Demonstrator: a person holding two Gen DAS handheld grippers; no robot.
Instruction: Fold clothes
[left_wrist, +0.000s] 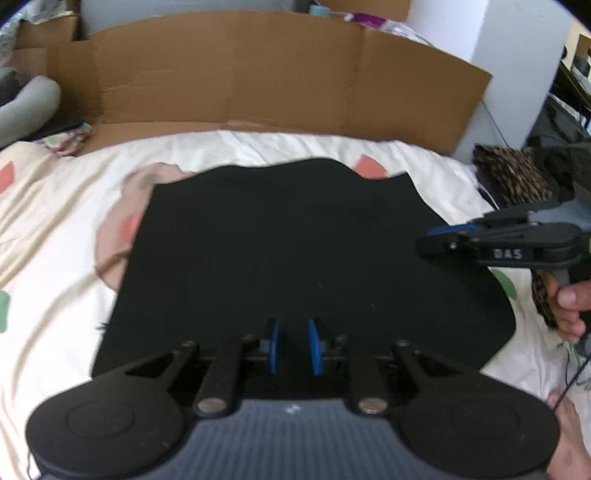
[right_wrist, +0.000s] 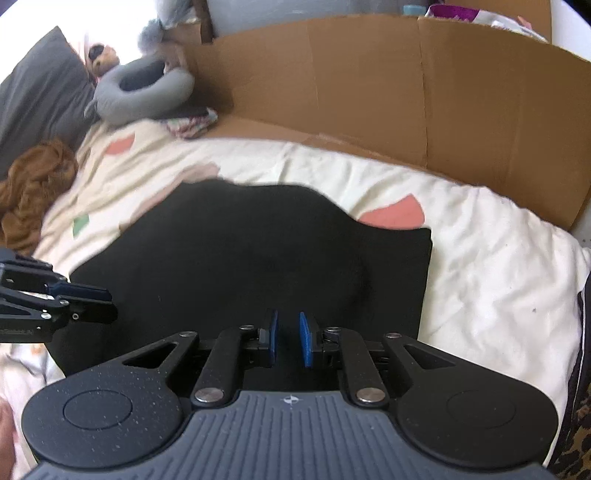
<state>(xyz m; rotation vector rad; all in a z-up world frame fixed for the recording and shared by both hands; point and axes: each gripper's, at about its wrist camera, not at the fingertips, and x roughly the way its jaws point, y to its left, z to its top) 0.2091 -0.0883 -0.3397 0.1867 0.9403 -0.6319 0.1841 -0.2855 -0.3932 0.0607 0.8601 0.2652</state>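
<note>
while flat on bed (left_wrist: 55, 229) | black garment (left_wrist: 295, 258) | long axis undiscernible

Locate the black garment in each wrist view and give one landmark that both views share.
Left wrist view: the black garment fills the centre, flat on the patterned bedspread.
Right wrist view: the black garment lies centre, slightly left, on the same bedspread.
Shared landmark: the cardboard sheet standing behind the bed.
</note>
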